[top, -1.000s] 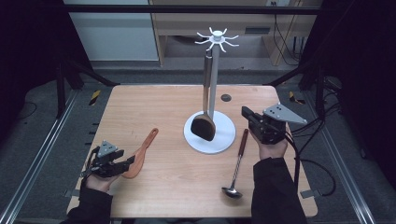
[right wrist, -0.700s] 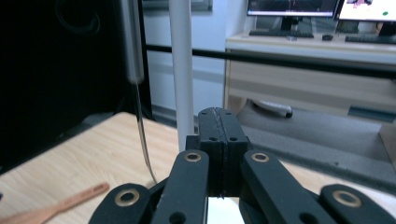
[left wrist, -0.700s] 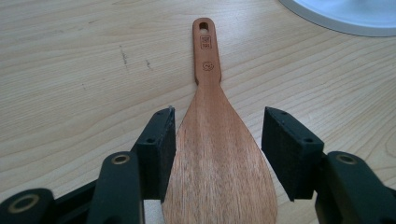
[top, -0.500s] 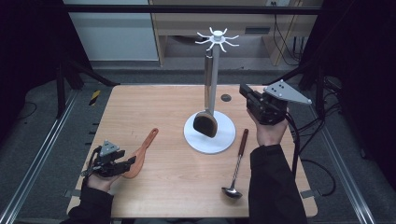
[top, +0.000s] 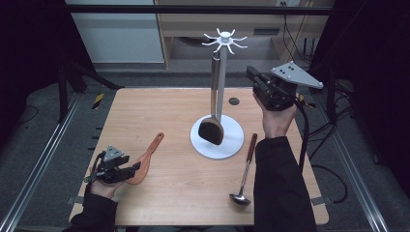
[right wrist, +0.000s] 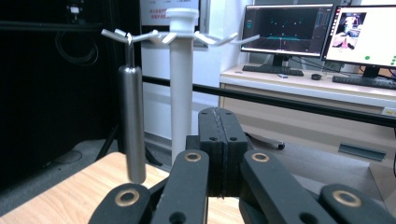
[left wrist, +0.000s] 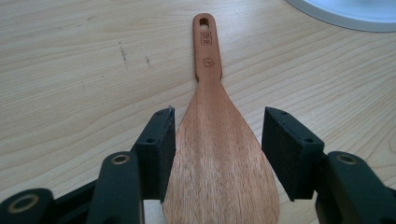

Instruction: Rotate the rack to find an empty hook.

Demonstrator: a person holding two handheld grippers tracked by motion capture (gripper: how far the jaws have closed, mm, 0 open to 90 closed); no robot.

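My right gripper (top: pixel 258 79) is raised beside the white hook-topped utensil stand (top: pixel 221 92), jaws pressed together, a steel-handled dark spatula (top: pixel 212 123) hanging there and a metal ladle (top: pixel 245 169) on the table (top: pixel 145 104). Left gripper (left wrist: pixel 217 154): jaws spread around the flat reddish wooden spatula (left wrist: pixel 217 154) lying near the table's left front.

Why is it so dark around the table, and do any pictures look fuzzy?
High view: light falls on the table while the surroundings stay black. Right tool view: the hanging utensil's handle looks soft, the monitors glow. Left tool view: the wooden spatula is sharp.
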